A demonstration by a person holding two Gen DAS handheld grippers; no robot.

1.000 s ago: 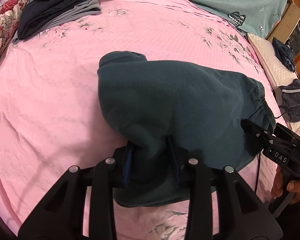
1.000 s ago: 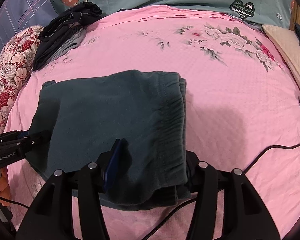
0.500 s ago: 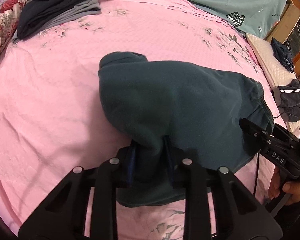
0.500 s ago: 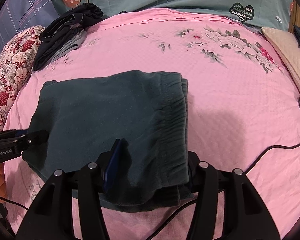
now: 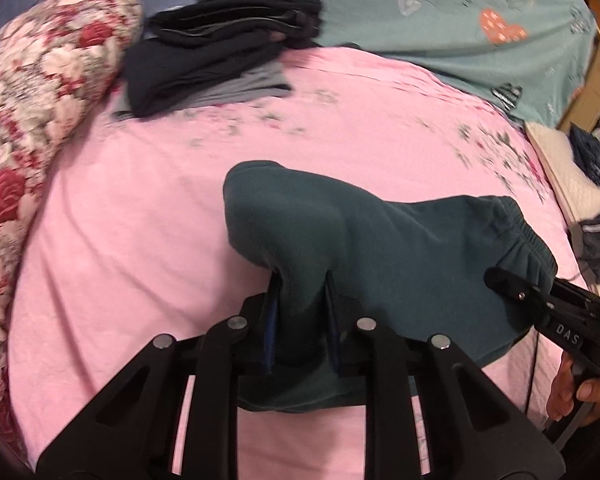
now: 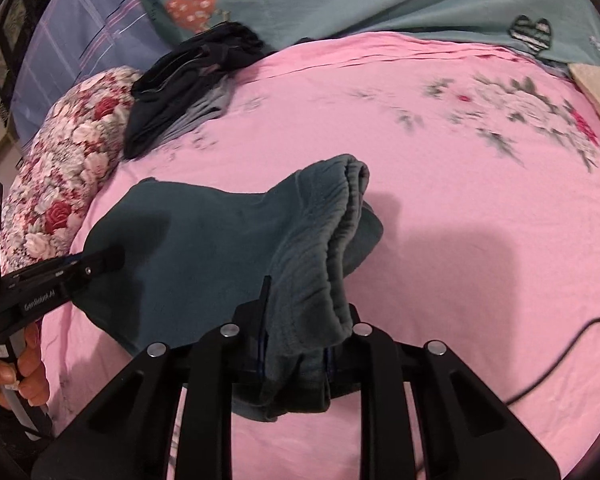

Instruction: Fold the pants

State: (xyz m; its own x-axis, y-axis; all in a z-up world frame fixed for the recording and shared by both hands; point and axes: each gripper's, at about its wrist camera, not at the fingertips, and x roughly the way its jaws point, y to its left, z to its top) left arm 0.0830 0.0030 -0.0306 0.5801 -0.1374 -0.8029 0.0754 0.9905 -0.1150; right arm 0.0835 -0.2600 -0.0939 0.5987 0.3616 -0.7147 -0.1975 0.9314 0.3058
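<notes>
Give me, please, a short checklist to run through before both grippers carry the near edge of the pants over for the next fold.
1. Left gripper has cloth: ok, jaws closing on the pants.
2. Right gripper has the waistband: ok, jaws closing on it.
3. Near edge off the sheet: ok at both grippers.
4. All layers caught: cannot tell.
5. Landing spot free: ok; the stack lies apart.
6. Cable clear of pants: ok.

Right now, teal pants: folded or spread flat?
Folded: the teal pants are a compact stack, doubled waistband layers showing at one end.

Teal pants [image 5: 400,248], pink floral sheet [image 5: 140,240], red-rose pillow [image 5: 40,92]
</notes>
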